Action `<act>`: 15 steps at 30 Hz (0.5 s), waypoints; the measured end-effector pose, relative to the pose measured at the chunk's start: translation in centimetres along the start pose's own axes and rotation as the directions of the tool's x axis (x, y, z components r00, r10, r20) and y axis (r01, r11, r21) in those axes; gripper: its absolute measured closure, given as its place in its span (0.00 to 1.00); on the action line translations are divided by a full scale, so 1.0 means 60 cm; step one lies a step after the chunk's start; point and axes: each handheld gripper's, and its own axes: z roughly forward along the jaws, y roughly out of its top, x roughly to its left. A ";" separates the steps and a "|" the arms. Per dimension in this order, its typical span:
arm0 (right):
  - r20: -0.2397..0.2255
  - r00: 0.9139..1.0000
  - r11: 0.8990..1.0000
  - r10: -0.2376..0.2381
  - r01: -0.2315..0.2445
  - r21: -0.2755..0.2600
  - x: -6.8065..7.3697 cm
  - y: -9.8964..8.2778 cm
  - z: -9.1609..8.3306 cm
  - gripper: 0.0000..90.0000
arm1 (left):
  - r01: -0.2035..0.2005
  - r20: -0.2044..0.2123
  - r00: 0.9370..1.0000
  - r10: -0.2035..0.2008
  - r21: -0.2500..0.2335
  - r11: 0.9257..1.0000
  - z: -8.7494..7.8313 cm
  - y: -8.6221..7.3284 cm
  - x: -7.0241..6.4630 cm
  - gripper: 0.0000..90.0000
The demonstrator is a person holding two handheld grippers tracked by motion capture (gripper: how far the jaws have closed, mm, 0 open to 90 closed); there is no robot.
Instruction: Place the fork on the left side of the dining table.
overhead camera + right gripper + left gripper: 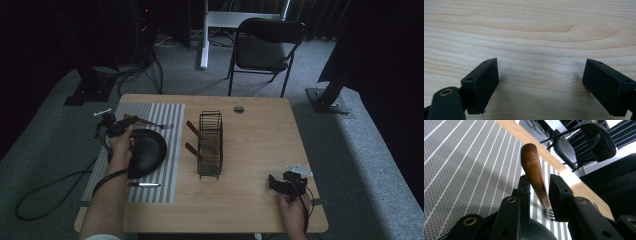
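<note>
The left gripper [537, 195] has its jaws spread slightly around one wooden-handled metal fork [534, 173]; pad contact cannot be told. The fork lies on one grey striped placemat [170, 150], at 12 o'clock of one black round plate [147, 150]. One table knife [144, 185] lies at 6 o'clock. The right gripper [540, 85] rests spread wide, empty, on one wooden table [250, 200].

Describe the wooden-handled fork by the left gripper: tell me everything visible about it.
The fork has a rounded, glossy brown wooden handle that tapers toward a short metal head with small tines. It lies on the grey striped placemat, just beyond the black plate, handle toward the left gripper. In the left gripper view the handle passes between the two black jaws; a gap shows on the right side, and whether the left one touches cannot be told. Its tines point toward the camera.
</note>
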 end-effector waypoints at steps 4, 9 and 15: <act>0.000 1.000 1.000 0.000 0.000 0.000 0.000 0.000 0.000 0.15 | -0.006 -0.008 1.000 0.006 0.021 1.000 0.006 -0.003 0.004 0.76; 0.000 1.000 1.000 0.000 0.000 0.000 0.000 0.000 0.000 0.15 | 0.029 -0.012 1.000 -0.028 0.026 0.999 0.009 -0.002 0.010 0.62; 0.000 1.000 1.000 0.000 0.000 0.000 0.000 0.000 0.000 0.15 | 0.032 -0.062 0.998 -0.029 0.050 0.998 0.017 -0.002 0.013 0.47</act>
